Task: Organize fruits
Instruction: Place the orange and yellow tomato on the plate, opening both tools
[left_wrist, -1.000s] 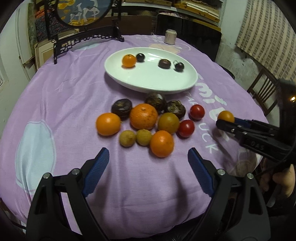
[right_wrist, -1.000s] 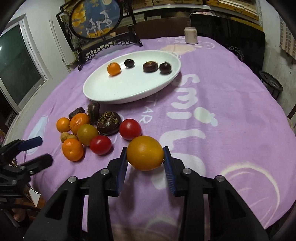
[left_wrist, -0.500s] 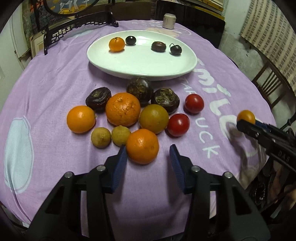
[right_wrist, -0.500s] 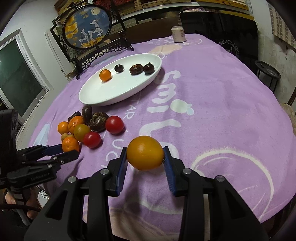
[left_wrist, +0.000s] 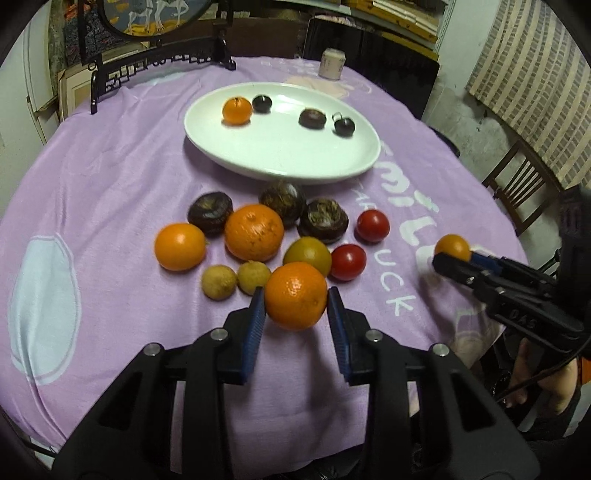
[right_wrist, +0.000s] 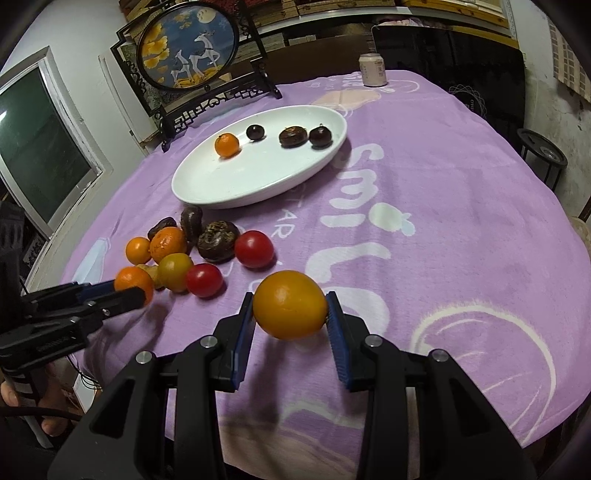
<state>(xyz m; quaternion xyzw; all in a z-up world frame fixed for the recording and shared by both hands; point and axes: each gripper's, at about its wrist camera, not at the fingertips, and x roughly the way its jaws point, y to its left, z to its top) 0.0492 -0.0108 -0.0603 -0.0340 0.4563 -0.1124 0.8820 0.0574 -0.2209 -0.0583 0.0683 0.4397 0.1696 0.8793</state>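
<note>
Orange, waxy peel fills the gap between the blue pads of the left tool (left_wrist: 296, 306): a small mandarin (left_wrist: 296, 301), pinched across its widest part at the near edge of the loose pile on the bench (left_wrist: 110, 155). It looks light and round, with skin that gives a little, so a modest squeeze at the equator should carry it; too hard a pinch would likely bruise it, and a hold off the middle could let it pop out. The right tool (right_wrist: 290, 314) is likewise closed around a yellow-orange citrus (right_wrist: 290, 304), held clear of the purple cloth (right_wrist: 443, 229).

Just behind the mandarin lie two small tan fruits (left_wrist: 236, 280), a greenish-yellow fruit (left_wrist: 307, 255), two red tomatoes (left_wrist: 360, 245), two more oranges (left_wrist: 221, 240) and three dark, wrinkled fruits (left_wrist: 280, 208). The tomatoes look smooth and thin-skinned, probably the most easily crushed.

Further back sits the white oval plate (left_wrist: 280, 162), already bearing a small orange and three dark fruits. A can (right_wrist: 373, 70) and a framed deer ornament (right_wrist: 188, 55) stand at the far edge.
</note>
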